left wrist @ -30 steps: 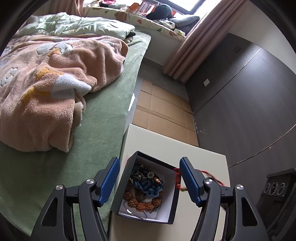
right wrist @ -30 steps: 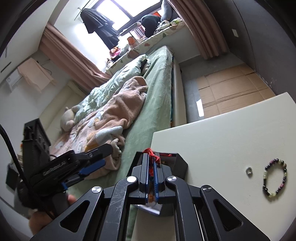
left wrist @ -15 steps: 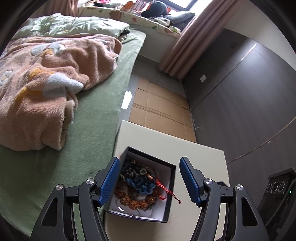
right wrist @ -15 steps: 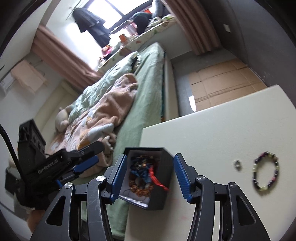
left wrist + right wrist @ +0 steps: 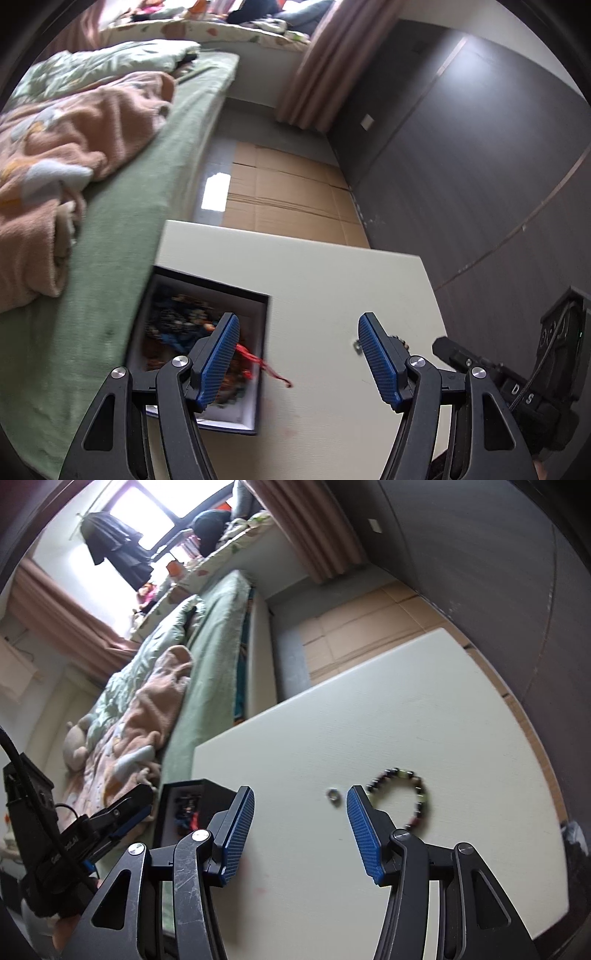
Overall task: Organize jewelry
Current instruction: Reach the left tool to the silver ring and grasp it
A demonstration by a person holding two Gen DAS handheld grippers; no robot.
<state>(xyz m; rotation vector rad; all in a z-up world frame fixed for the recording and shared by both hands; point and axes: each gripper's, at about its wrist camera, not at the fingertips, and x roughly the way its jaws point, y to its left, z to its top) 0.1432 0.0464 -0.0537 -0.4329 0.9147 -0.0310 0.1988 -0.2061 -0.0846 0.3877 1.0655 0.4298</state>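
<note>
A black jewelry box with a white lining stands at the left edge of the cream table. It holds several tangled bead pieces, and a red cord trails over its right wall. My left gripper is open just right of the box, holding nothing. A small silver ring and a dark and green bead bracelet lie on the table. My right gripper is open and holds nothing, its right finger beside the ring. The box and the left gripper show at its left.
A bed with a green sheet and a peach blanket runs along the table's left side. Cardboard sheets cover the floor beyond the table. A dark wall stands to the right, close to the table's right edge.
The right gripper, shut on the red cord a second ago, has opened and the cord now lies in the box. Both grippers have moved right, away from the box.
</note>
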